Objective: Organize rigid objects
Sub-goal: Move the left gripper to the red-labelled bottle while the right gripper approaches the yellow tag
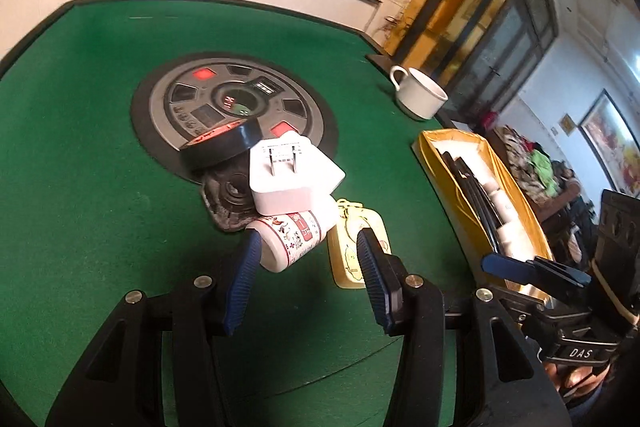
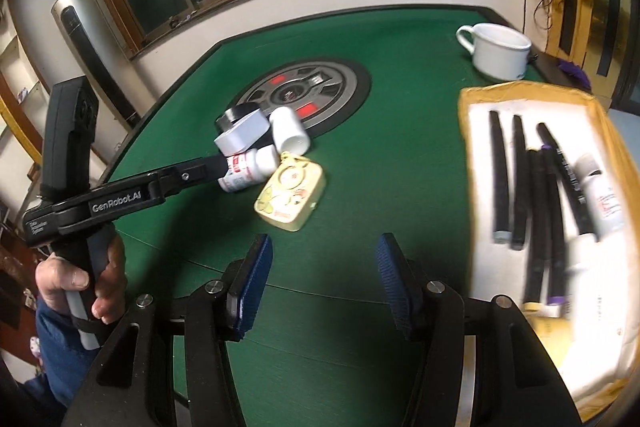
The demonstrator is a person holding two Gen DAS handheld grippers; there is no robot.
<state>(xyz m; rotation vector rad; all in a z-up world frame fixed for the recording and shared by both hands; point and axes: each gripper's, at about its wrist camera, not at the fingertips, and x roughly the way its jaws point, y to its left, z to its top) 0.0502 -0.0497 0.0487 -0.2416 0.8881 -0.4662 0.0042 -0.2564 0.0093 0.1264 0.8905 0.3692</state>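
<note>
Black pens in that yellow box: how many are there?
4 black pens, side by side in the box. The blur may hide more.

The flat bench [image 2: 360, 67] was covered in deep green felt, with a round grey and black control disc [image 1: 234, 105] at its middle showing red lit squares. Near it lay a black roll of tape [image 1: 218, 145], a plain white square plug adapter [image 1: 290, 179], a white plastic bottle with a red-printed label [image 1: 294, 235] and a pale yellow tin with cartoon drawings [image 2: 290, 197]. At the right, a yellow-rimmed white tray [image 2: 480, 99] held black marker pens [image 2: 520, 183]. The cup [image 2: 498, 51] was white.
</note>
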